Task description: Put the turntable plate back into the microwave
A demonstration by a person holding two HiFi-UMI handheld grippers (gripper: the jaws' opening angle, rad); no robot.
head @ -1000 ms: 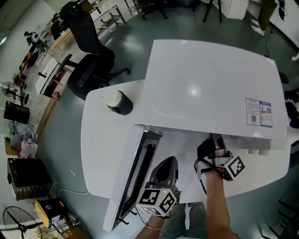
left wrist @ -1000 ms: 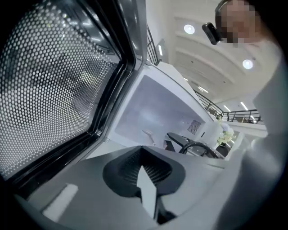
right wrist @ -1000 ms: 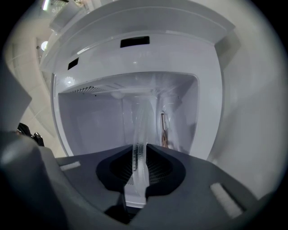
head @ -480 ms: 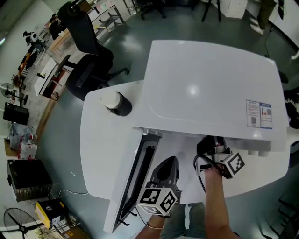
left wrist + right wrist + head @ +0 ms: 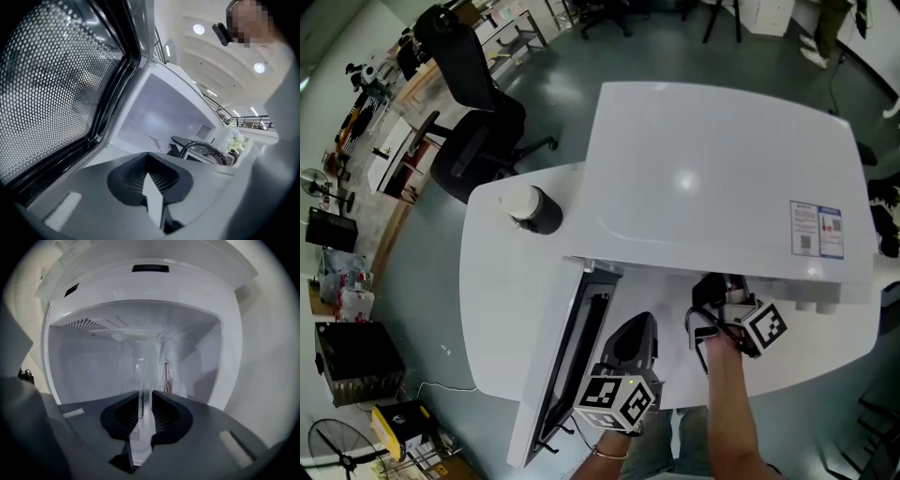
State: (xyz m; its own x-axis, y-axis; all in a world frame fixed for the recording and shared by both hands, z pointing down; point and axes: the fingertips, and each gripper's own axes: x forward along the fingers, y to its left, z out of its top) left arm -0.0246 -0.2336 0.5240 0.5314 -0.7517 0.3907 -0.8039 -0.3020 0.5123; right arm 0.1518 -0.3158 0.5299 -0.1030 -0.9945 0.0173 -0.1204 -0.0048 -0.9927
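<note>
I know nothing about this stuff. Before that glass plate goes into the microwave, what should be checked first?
1. Microwave door open: ok.
2. Right tool gripping the glass turntable plate: ok, clamped on its rim.
3. Plate lying flat: not ok, it stands on edge.
4. Tool lined up with the cavity: ok, it faces straight in.
5. Seat on its floor ready: cannot tell, hidden behind the tool.
6. Left tool empty: ok, shut on nothing, near the door.

Head view from steeply above the microwave point(image 5: 712, 169); both gripper views close, toward its open cavity point(image 5: 136, 352).
</note>
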